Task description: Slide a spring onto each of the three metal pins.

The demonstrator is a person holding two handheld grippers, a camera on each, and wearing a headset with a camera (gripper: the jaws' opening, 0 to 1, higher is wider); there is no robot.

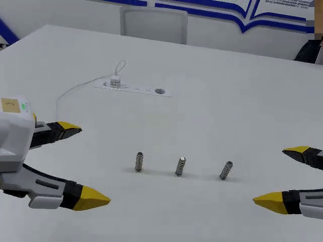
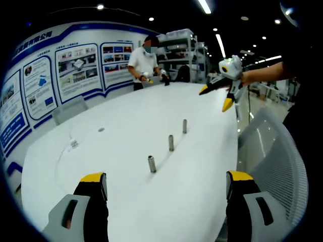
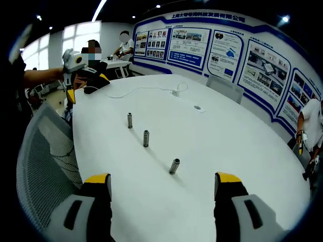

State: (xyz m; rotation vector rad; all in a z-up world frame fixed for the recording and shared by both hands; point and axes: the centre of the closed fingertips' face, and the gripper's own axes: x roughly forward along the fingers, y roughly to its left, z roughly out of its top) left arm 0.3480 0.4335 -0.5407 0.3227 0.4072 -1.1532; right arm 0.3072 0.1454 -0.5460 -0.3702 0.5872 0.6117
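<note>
— Work surface?
— A white table (image 1: 227, 101) is recorded, with a pale chair (image 1: 154, 22) placed at its far edge.
— Tongs?
— The left gripper (image 1: 90, 165) is held roughly level over the table's left side, with its jaws spread wide and empty. The right gripper (image 1: 272, 175) is held likewise at the right, its jaws wide apart and empty. Both are pointed inward, well apart from the work.
— Smaller items?
— A power strip (image 1: 133, 88) is noted farther back, with a white charger (image 1: 115, 80) plugged in. Three metal pins (image 1: 180, 166) are stood in a row between the grippers, and each is seen with a spring (image 1: 139, 162) on it.
</note>
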